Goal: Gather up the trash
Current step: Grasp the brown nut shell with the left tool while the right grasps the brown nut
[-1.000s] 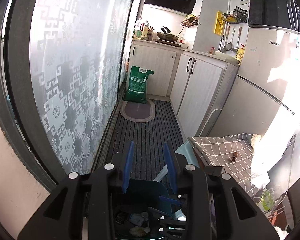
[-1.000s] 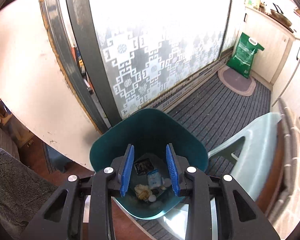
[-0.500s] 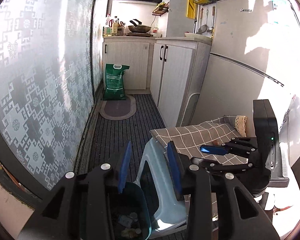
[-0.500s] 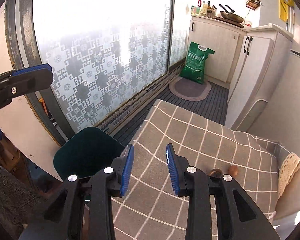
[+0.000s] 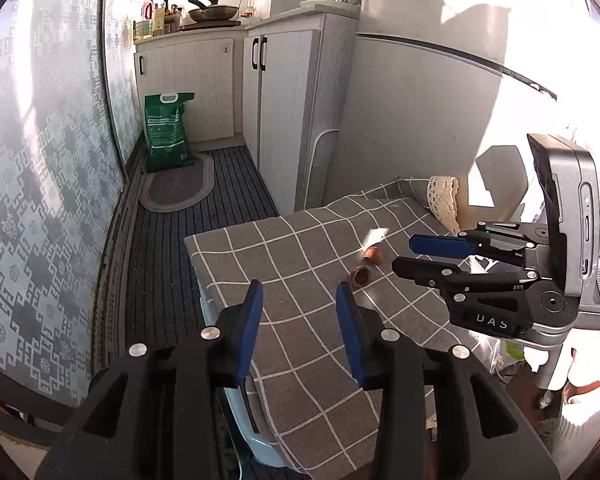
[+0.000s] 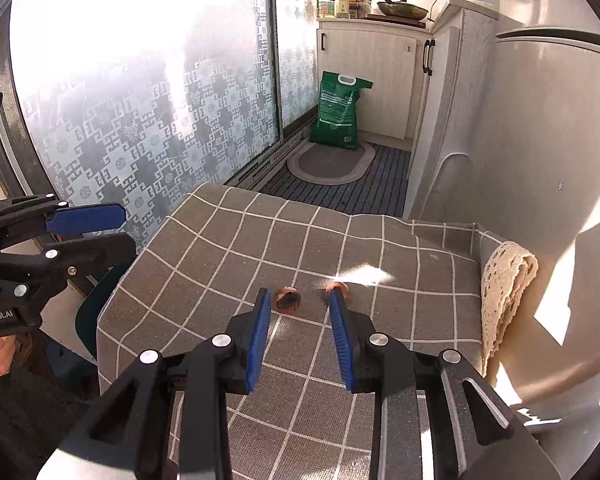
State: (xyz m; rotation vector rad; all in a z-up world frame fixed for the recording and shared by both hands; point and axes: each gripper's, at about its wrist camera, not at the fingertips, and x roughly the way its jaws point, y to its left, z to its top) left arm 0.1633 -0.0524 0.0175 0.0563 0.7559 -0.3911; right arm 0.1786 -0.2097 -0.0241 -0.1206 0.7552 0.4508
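Note:
Two small brown nut-shell pieces lie on the grey checked cloth: one and another just beyond my right gripper's tips; in the left wrist view they show as one piece and another. My right gripper is open and empty, hovering right before the shells. My left gripper is open and empty above the cloth's near left part. The dark teal bin peeks out left of the clothed table.
A folded lace cloth lies at the table's right edge against the fridge. A pale blue stool stands under the table's left side. A green bag, oval mat and cabinets stand beyond on striped flooring. Patterned glass door at left.
Both grippers swung away from the teal bin to the clothed table. My right gripper moved forward and down close to the two shells; the left came over the cloth.

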